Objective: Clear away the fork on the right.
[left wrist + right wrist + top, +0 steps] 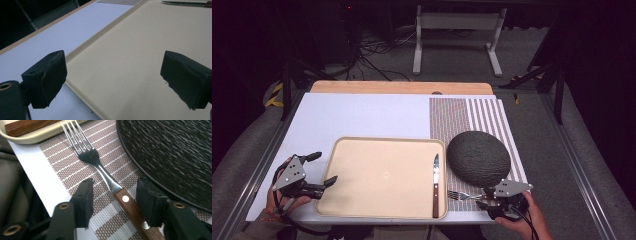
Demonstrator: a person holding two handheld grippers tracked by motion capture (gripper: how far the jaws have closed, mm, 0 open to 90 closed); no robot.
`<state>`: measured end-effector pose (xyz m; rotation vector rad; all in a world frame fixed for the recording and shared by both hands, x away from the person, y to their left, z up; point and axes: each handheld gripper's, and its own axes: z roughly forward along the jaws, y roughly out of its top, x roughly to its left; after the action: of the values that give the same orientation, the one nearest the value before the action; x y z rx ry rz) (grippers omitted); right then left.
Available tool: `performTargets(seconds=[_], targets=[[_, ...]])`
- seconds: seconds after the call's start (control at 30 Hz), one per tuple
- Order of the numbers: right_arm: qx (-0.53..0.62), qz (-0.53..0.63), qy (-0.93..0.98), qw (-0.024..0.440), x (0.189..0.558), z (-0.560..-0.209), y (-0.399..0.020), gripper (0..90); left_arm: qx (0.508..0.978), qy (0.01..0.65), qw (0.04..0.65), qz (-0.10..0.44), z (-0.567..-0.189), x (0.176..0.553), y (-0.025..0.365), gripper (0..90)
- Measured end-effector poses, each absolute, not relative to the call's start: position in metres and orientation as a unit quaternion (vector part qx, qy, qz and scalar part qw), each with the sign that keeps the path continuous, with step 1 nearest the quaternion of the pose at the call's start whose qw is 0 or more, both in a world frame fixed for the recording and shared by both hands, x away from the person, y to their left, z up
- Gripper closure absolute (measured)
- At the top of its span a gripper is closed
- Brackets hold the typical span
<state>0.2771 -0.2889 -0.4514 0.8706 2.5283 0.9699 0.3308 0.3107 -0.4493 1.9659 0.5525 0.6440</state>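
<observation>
Fork (pixel 100 167) lies on the striped placemat (pixel 75 180) at the near right, beside the dark plate (pixel 170 152). Right gripper (pixel 113 195) straddles its wooden handle half open, pads not touching. Left gripper (pixel 112 80) gapes wide over the tray (pixel 140 50), holding nothing.

This looks like a lab made for recording. The room is dark, black cables (pixel 367 55) lie tangled on the grey carpet, and a white table frame (pixel 457 35) stands behind the table (pixel 362 115).
</observation>
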Motion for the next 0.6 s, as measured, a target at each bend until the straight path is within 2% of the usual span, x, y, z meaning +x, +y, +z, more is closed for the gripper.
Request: performTargets(seconds=[0.13,0.2,0.47,0.5,0.6], targets=[[0.289,0.341,0.884,0.139,0.2784,-0.4509,-0.2894,58.8,0.807,0.228,0.479,0.261,-0.4495,0.3311,0.3110,7.8],[0.287,0.342,0.884,0.137,0.2808,-0.4507,-0.2910,67.2,0.807,0.228,0.479,0.261,-0.4498,0.3312,0.3104,7.7],[0.261,0.333,0.896,0.131,0.2853,-0.4484,-0.2901,73.0,0.808,0.226,0.477,0.262,-0.4502,0.3315,0.3095,7.8],[0.253,0.331,0.900,0.128,0.2856,-0.4481,-0.2895,77.6,0.808,0.226,0.476,0.262,-0.4501,0.3315,0.3095,7.7],[0.250,0.331,0.900,0.129,0.2846,-0.4482,-0.2886,78.2,0.807,0.227,0.479,0.260,-0.4503,0.3311,0.3097,7.8]])
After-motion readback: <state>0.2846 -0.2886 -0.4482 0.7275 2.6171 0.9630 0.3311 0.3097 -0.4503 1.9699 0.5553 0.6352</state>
